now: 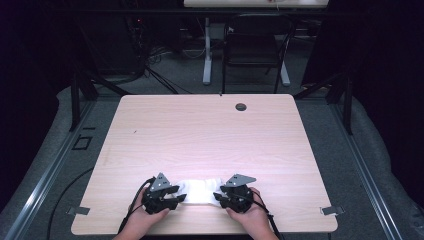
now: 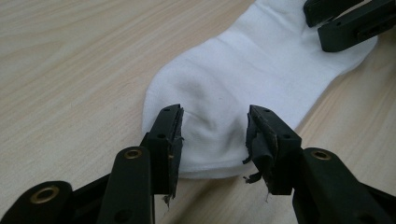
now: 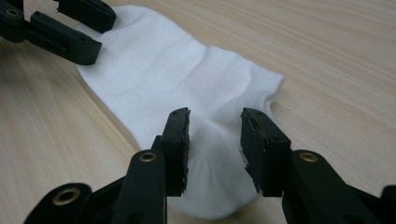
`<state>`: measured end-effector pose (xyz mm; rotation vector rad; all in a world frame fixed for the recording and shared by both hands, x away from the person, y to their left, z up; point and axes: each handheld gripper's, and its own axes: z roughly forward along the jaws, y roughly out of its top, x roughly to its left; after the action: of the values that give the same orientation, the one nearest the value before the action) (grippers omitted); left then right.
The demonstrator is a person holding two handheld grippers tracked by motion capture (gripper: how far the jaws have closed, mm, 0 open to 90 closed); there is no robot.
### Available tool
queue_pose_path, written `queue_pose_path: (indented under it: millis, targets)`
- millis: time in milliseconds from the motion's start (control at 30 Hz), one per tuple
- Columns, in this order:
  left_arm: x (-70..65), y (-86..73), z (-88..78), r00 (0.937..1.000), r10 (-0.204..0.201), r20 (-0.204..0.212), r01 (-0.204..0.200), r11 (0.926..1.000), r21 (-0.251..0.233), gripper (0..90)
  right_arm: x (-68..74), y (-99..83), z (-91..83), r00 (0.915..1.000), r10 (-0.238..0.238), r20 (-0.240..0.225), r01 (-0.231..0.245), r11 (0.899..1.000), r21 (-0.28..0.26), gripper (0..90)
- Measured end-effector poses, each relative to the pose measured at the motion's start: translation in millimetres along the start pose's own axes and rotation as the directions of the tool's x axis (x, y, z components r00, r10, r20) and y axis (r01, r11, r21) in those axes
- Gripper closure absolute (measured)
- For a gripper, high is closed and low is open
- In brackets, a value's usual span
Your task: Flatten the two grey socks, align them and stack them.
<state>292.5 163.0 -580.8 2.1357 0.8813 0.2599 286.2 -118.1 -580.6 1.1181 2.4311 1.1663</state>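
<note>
Gripping has not begun: we hold our left tongs (image 2: 214, 140) and right tongs (image 3: 215, 140) apart, each astride one end of the white sock (image 1: 200, 190) lying flat at the surface's (image 1: 210, 135) near edge. Next, we judge, both must close squarely on the fabric.

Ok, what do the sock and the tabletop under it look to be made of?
The white sock looks like a soft knit, probably cotton blend: matte, with fine ribbed texture and gentle folds where it bunches between the fingers. The table looks like pale wood-grain laminate or veneer, smooth with a slight sheen; straight, even grain lines suggest a printed surface, though solid wood cannot be ruled out.
</note>
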Motion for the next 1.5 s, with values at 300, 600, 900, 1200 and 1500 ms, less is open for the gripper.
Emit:
queue_pose_path:
  millis: [300,600,900,1200,1500]
  targets:
    - [5.0,11.3,10.8,0.9999,-0.011,-0.011,0.011,0.9999,0.003,53.2,-7.6,6.6,2.7,0.9998,-0.004,0.018,0.003,1.0,0.024,61.9]
    - [10.8,18.9,21.0,0.9992,-0.025,-0.031,0.024,0.9996,-0.015,53.2,-21.6,11.9,7.8,0.9981,0.059,0.017,-0.06,0.998,0.005,61.7]
    - [10.9,20.8,24.3,0.9988,-0.036,-0.034,0.035,0.999,-0.026,53.1,-27.6,16.0,10.1,0.9969,0.07,0.037,-0.07,0.998,0.008,60.8]
    - [9.3,22.2,19.4,0.9987,-0.042,-0.028,0.041,0.9982,-0.045,45.1,-22.8,20.6,6.2,0.9977,0.047,0.048,-0.048,0.999,0.009,55.3]
    - [11.3,29.0,-1.8,0.9983,-0.04,-0.042,0.037,0.9967,-0.073,38.7,-17.9,23.5,-14.5,0.9978,0.024,0.061,-0.021,0.998,-0.053,42.8]
